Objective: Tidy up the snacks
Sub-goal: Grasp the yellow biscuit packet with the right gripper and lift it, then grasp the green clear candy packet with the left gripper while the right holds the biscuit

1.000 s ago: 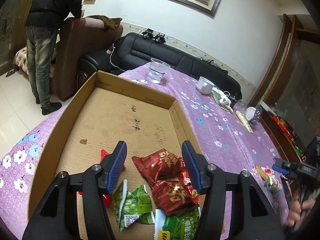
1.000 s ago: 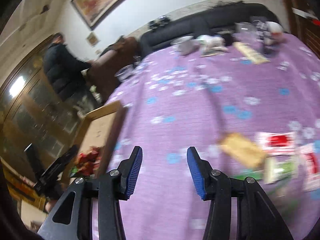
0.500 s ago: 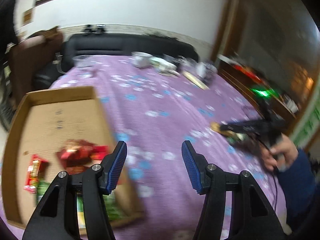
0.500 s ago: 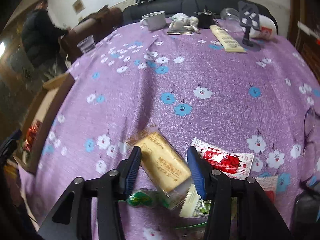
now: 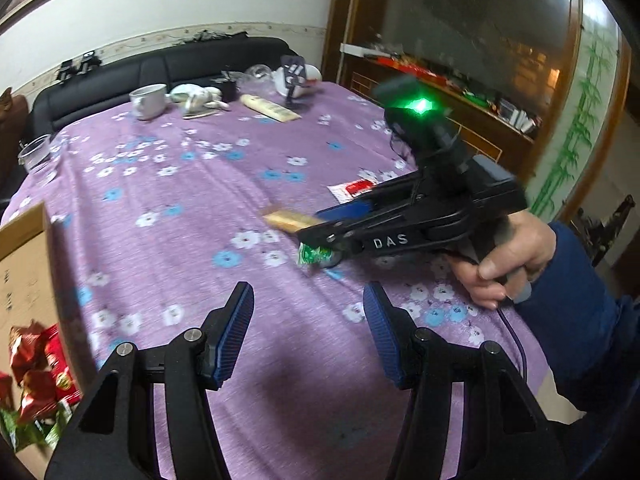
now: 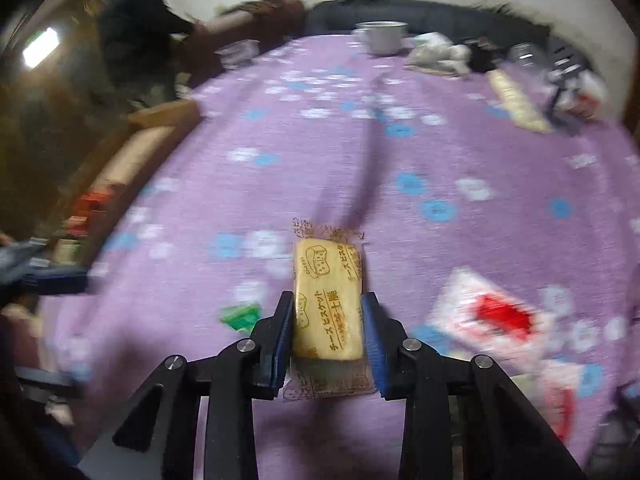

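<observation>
While a second ago your left tongs [image 5: 308, 334] hung over the cardboard box [image 5: 24, 280] and its red and green packets [image 5: 34, 376], they now look out over the purple flowered tabletop [image 5: 200, 208], with only the box's near corner showing at the left edge of the left wrist view. Their jaws stand about half open, the same gap as before, with nothing between them — just cloth below.

Your right tongs [image 6: 326, 322] have changed more. A second ago they were apart and clear of everything; half a second ago the yellow biscuit packet [image 6: 327, 304] lay slanted on the cloth between them. Now the jaws have just been closing, and both blue pads press the long sides of that packet, so it is clenched. It runs lengthwise between the fingers, its crimped far end jutting past the tips and its near end showing back behind the pads.

From the left wrist view, your right hand [image 5: 504, 256] holds those tongs [image 5: 316, 220] low over the tabletop, the packet's end sticking out at their tip. A green wrapper [image 5: 314, 256] lies just beside the tongs, and a red-and-white sachet [image 6: 492, 316] lies on the cloth to their right — both apart from the pads.
</observation>
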Demonstrator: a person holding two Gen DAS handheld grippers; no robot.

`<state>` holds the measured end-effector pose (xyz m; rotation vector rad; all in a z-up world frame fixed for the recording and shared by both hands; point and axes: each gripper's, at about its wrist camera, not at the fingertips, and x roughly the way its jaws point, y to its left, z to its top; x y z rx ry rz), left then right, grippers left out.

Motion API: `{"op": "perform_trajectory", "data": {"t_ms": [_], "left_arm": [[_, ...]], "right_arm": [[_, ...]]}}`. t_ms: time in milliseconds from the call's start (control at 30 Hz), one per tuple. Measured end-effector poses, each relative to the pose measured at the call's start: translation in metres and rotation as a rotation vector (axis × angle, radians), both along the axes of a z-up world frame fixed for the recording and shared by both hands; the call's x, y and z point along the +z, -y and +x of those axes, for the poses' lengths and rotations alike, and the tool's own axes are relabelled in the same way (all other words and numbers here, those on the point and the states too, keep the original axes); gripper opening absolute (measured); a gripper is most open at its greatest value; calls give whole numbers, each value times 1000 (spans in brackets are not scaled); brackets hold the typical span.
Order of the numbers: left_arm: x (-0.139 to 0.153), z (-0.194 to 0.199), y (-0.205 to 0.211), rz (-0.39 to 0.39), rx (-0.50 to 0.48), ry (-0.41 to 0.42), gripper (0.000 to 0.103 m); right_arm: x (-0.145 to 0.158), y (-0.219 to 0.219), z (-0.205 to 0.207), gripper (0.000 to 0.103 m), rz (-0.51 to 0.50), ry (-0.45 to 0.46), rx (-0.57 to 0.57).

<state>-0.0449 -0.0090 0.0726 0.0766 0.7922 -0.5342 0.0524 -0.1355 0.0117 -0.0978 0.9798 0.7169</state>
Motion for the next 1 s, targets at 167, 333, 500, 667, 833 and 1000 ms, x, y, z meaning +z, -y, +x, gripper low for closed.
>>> {"op": "perform_trajectory", "data": {"t_ms": [167,333,500,667,833,1000], "left_arm": [[-8,6,15,34,-21,-27,56],[-18,23,32,56,-34,-66,56],[-23,32,61,97,-71,-57,43],[-36,40,78,143,-77,-62,26],[-49,46,78,146,-42,-67,16],[-43,42,57,96,13,-77,16]], "right_arm": [[14,8,-3,34,187,-55,28],[22,32,7,34,240,-41,-107],[24,50,17,34,269,-40,-200],[25,52,17,34,264,-34,-212],[26,53,16,34,261,-23,-211],[26,49,12,34,252,-21,-195]]}}
